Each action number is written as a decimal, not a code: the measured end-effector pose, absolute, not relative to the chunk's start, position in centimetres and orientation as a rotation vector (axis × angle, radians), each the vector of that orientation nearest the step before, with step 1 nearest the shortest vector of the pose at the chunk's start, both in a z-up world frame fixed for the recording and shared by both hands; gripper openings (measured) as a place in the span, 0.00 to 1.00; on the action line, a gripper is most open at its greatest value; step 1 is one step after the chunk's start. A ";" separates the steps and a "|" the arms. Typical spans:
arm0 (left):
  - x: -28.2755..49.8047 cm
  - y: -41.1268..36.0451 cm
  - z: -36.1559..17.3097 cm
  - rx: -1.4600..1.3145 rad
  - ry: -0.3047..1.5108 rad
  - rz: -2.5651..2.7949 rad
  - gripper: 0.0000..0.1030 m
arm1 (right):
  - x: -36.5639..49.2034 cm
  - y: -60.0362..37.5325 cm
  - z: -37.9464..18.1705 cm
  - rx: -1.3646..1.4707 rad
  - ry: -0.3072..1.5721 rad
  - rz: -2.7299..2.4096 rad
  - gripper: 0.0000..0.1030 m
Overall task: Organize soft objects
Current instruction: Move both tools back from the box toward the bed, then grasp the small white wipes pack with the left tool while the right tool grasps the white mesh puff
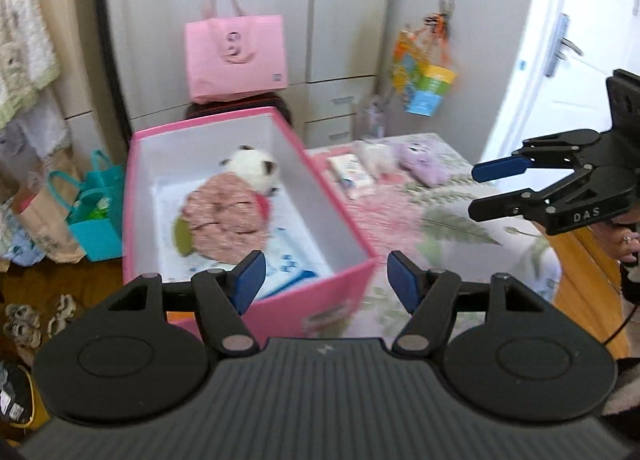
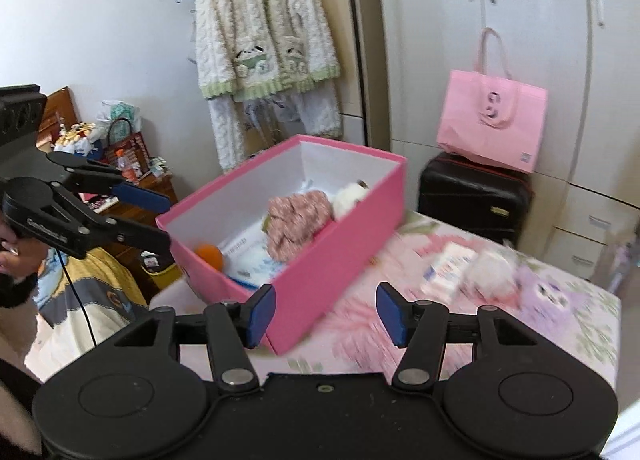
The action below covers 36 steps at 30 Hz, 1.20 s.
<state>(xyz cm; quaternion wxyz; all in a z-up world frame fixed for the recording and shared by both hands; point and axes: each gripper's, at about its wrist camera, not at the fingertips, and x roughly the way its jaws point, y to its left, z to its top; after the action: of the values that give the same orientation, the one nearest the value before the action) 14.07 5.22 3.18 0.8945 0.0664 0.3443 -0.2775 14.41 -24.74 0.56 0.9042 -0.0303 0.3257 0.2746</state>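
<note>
Left gripper angling downward over open pink cardboard box, jaws released, empty; right gripper likewise, jaws parted, gripping nothing.

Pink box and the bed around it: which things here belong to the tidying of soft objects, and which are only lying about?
Belong to the job:
- pink box
- panda plush inside it
- pink knitted item inside it
- purple plush on the bed
- white plush on the bed

Only lying about:
- pink tote bag
- black suitcase
- fluffy cardigan
- teal bag
</note>
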 end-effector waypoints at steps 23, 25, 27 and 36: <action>13.7 -8.4 -0.1 0.238 0.648 -0.596 0.65 | 13.1 -33.6 -2.6 0.010 0.615 0.473 0.65; 14.0 -9.7 -0.8 0.266 0.581 -0.528 0.65 | 14.1 -34.1 -2.8 0.034 0.594 0.481 0.65; 14.7 -10.5 -1.4 0.257 0.550 -0.481 0.65 | 15.5 -34.3 -3.1 0.042 0.573 0.481 0.65; 20.2 -14.1 -4.8 0.170 0.557 -0.412 0.62 | 23.6 -35.2 -4.7 0.087 0.546 0.501 0.65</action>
<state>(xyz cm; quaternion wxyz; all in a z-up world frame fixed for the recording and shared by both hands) 20.24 -14.12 -4.76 0.9371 0.0832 0.2726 -0.2015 23.56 -35.15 -4.68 0.9312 0.0427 0.2668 0.2446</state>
